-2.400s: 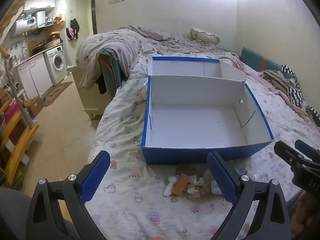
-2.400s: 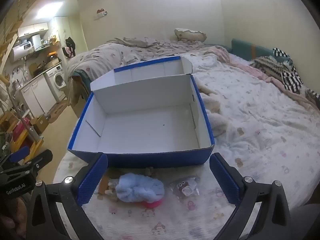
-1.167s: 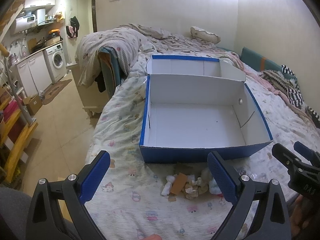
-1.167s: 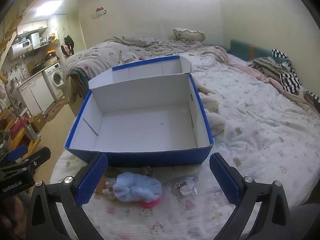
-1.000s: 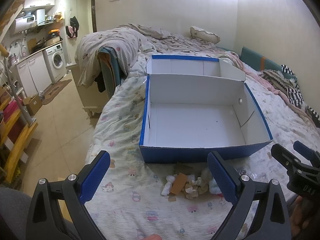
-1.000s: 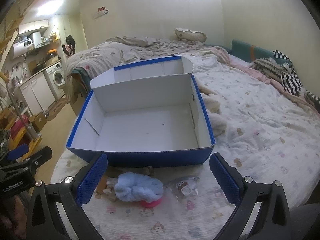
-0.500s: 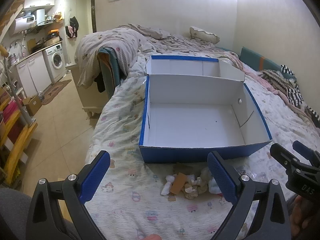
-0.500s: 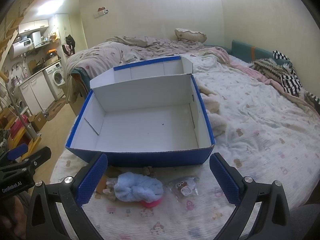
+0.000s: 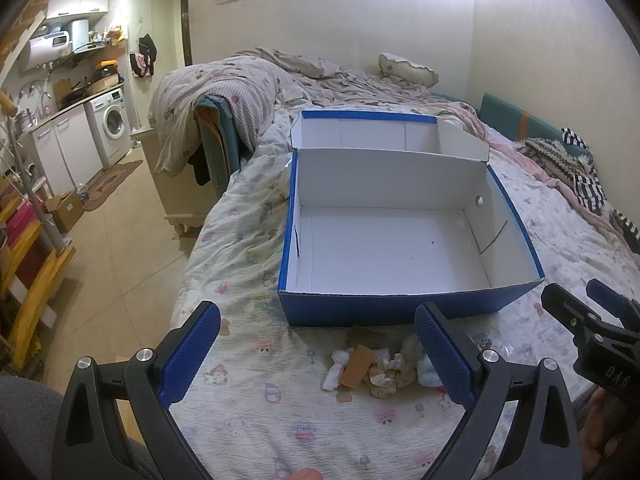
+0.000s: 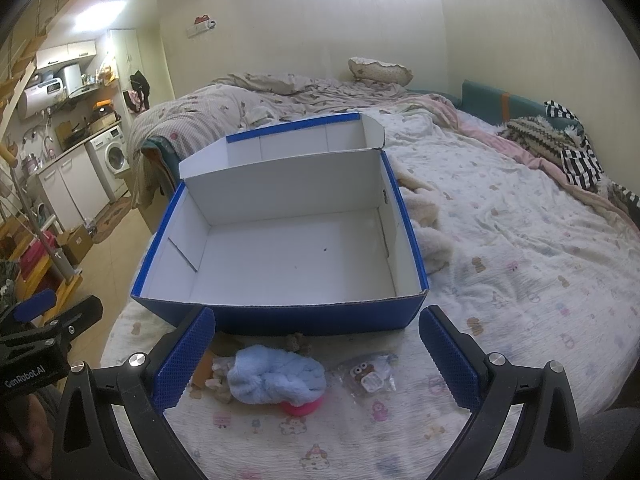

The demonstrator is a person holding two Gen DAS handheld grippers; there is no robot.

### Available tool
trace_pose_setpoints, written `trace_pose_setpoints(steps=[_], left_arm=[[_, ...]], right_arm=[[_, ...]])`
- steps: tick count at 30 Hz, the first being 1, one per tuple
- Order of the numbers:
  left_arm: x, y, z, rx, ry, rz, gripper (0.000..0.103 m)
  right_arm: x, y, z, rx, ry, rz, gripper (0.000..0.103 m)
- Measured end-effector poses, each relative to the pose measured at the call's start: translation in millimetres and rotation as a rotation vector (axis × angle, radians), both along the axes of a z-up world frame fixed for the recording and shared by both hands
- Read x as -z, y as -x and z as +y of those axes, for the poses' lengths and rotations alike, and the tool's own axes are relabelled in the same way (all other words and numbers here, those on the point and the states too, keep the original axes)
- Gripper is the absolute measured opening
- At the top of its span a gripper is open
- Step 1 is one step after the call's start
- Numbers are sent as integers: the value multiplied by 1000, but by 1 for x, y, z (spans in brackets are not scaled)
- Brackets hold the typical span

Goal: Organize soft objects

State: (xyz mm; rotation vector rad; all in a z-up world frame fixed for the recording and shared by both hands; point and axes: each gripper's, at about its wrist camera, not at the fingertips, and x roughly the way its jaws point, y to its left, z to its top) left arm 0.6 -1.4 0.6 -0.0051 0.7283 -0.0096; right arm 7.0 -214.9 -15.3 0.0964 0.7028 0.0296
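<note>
Left gripper and right gripper both spread wide, holding nothing; blue towel on bed just before box

Change noted: minor camera drift only

In the left wrist view, the blue box sits slightly lower-left than 2.4 s ago, and the right gripper reaches further in; in the right wrist view the box appears marginally nearer.
</note>
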Motion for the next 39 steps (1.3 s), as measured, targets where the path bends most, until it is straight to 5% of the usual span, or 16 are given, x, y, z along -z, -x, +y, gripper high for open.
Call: trace_pose_setpoints(steps=[39], left_arm=[[1,2,3,-7,-11,-8,97]], right_arm=[[1,0,0,-2,6,0,103]])
